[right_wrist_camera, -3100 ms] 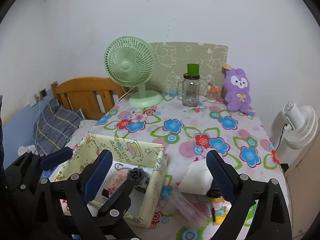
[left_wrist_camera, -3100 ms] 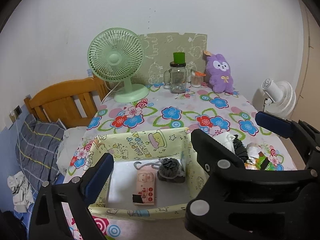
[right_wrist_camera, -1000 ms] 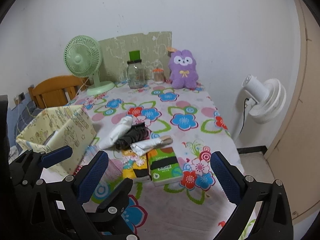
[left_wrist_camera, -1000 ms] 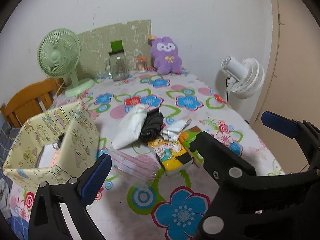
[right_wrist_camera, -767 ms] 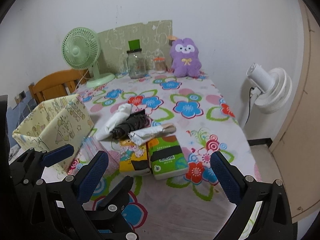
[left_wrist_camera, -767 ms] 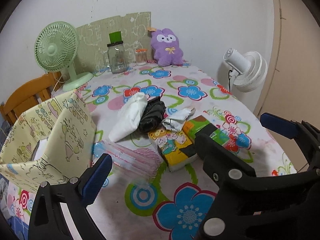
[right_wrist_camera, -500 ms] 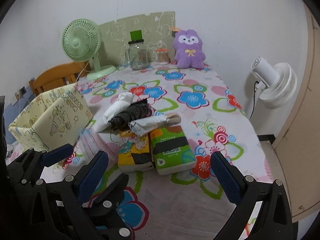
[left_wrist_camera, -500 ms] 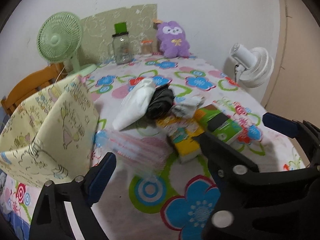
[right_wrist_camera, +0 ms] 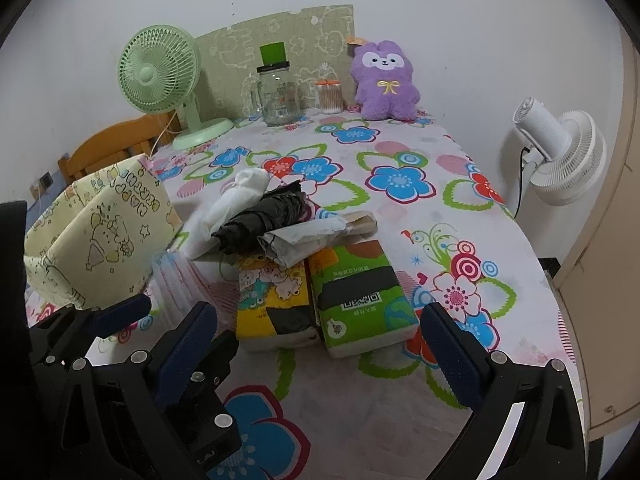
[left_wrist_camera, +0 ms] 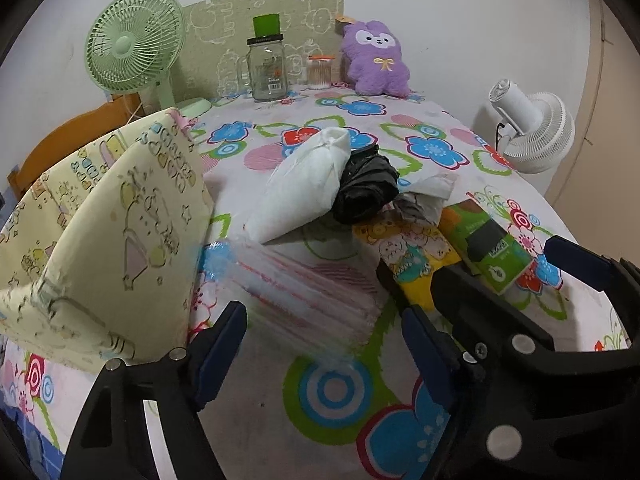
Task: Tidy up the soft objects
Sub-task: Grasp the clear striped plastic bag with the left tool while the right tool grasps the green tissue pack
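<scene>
Left wrist view: a crinkly clear packet of pink-striped sheets [left_wrist_camera: 308, 292] lies flat at centre frame, between the parted blue pads of the left gripper [left_wrist_camera: 324, 344], whose jaws have just been closing without touching it. Behind it slump a white pouch [left_wrist_camera: 304, 188] and a glossy black bundle [left_wrist_camera: 366, 192]. At left stands a yellow fabric box [left_wrist_camera: 112, 232]. The right gripper [right_wrist_camera: 316, 340] gapes over two rectangular tissue packs [right_wrist_camera: 320, 296].

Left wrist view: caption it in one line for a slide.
Left gripper, jaws open and just closing, hangs over a clear pink-striped packet beside the yellow fabric box on the floral tablecloth.
</scene>
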Available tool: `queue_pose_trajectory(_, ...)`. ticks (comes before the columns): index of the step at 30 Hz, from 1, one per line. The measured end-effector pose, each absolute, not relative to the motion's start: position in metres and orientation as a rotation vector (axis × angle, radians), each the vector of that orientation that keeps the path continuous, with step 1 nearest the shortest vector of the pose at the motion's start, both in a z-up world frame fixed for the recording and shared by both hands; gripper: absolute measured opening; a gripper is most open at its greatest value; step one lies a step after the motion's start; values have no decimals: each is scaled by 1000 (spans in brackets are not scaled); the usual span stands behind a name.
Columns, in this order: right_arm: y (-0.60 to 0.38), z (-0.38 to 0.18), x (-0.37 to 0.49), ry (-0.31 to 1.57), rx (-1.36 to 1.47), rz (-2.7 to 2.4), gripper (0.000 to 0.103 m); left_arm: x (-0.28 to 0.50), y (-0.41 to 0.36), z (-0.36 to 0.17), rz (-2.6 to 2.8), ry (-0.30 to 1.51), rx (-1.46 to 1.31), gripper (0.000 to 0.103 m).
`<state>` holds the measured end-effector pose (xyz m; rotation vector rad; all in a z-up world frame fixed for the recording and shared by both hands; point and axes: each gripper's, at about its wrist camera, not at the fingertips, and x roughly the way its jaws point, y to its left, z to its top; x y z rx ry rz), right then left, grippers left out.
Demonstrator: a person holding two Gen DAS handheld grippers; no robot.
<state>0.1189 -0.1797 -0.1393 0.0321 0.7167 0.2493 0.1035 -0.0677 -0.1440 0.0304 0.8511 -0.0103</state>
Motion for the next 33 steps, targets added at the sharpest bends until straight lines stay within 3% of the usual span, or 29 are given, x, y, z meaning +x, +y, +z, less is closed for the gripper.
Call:
queue_pose_trajectory(7,-184,-139,128,718,52,232,103,114,-70,-145,17,864,19,80)
queue_pose_trajectory(21,-201,-144,143,737,88,190,102,126,-78,-149,7,861,55,36)
queue_pose_trajectory(23,-205,-144,146,738,98,177,94,126,-80,-149,-8,862,66,29)
queue_pose_trajectory(33,-210,-159,158,801,109,137,71,125,-83,-147,-41,866,91,20)
